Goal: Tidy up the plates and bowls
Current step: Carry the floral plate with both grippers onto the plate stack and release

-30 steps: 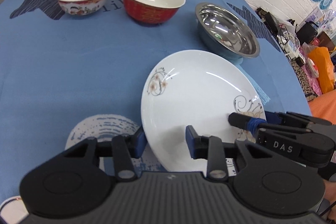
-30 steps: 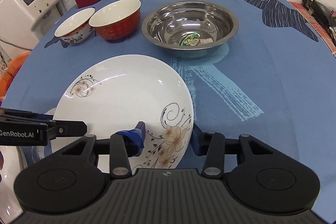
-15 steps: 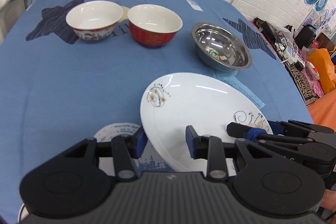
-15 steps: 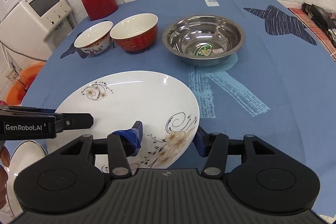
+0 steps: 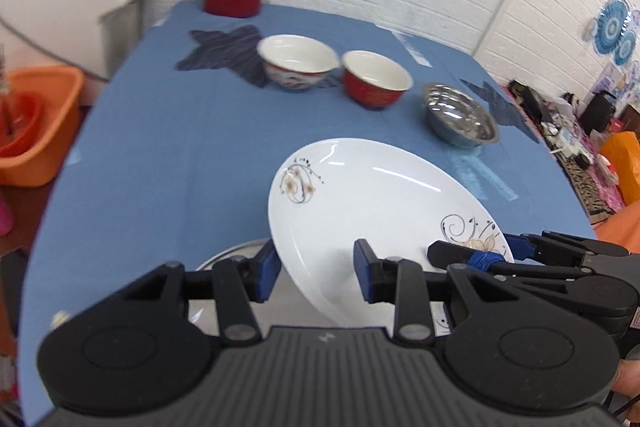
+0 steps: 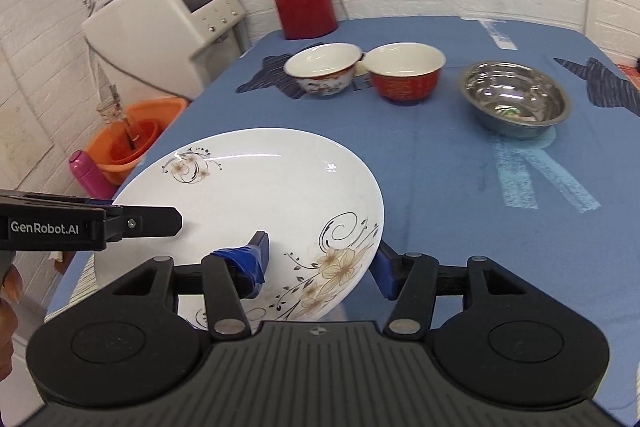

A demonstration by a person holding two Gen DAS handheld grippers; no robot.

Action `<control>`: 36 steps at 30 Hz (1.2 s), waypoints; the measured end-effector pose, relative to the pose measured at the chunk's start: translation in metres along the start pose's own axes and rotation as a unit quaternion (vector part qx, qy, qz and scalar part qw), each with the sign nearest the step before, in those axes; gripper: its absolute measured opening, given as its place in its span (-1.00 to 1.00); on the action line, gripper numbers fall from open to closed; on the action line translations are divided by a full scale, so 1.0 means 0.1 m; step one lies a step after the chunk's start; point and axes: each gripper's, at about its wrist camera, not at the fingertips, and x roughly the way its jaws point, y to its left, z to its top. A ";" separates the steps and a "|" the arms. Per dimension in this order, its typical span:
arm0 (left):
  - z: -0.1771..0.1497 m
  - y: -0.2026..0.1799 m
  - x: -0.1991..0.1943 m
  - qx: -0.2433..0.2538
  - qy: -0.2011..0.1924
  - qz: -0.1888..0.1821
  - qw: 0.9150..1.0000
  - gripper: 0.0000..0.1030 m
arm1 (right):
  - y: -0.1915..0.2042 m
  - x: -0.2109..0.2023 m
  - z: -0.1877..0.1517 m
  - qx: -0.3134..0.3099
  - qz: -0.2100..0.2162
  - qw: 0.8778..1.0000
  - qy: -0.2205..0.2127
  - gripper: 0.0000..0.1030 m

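I hold the floral white plate [image 6: 256, 195] lifted at lower center, left gripper [image 5: 316, 269] and right gripper [image 6: 322, 263] each clamped on its rim. Uneven pull could slip it onto the plate below [image 5: 232, 259].

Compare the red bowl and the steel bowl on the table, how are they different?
The red bowl is red outside and white inside; the steel bowl is bare shiny metal. The red bowl looks taller and narrower, the steel bowl wider and shallower. The red bowl sits close beside a white patterned bowl; the steel bowl stands apart, to the right. Both are upright on the blue cloth, and neither gripper holds them.
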 end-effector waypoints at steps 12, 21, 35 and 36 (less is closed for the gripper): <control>-0.71 0.58 -0.23 -0.034 0.008 0.028 0.999 -0.38 | 0.58 0.20 -0.40 -0.043 0.023 0.998 0.036 -0.16; -0.78 0.77 -0.18 -0.053 0.017 -0.005 0.998 -0.30 | 0.59 0.23 -0.40 -0.031 0.035 0.998 0.048 -0.16; -0.58 0.78 -0.33 -0.056 0.005 -0.029 0.998 0.21 | 0.55 0.18 -0.31 -0.051 0.007 0.995 0.084 -0.12; -0.57 0.77 -0.33 -0.055 0.004 -0.030 0.998 0.21 | 0.53 0.19 -0.31 -0.049 0.009 0.995 0.091 -0.12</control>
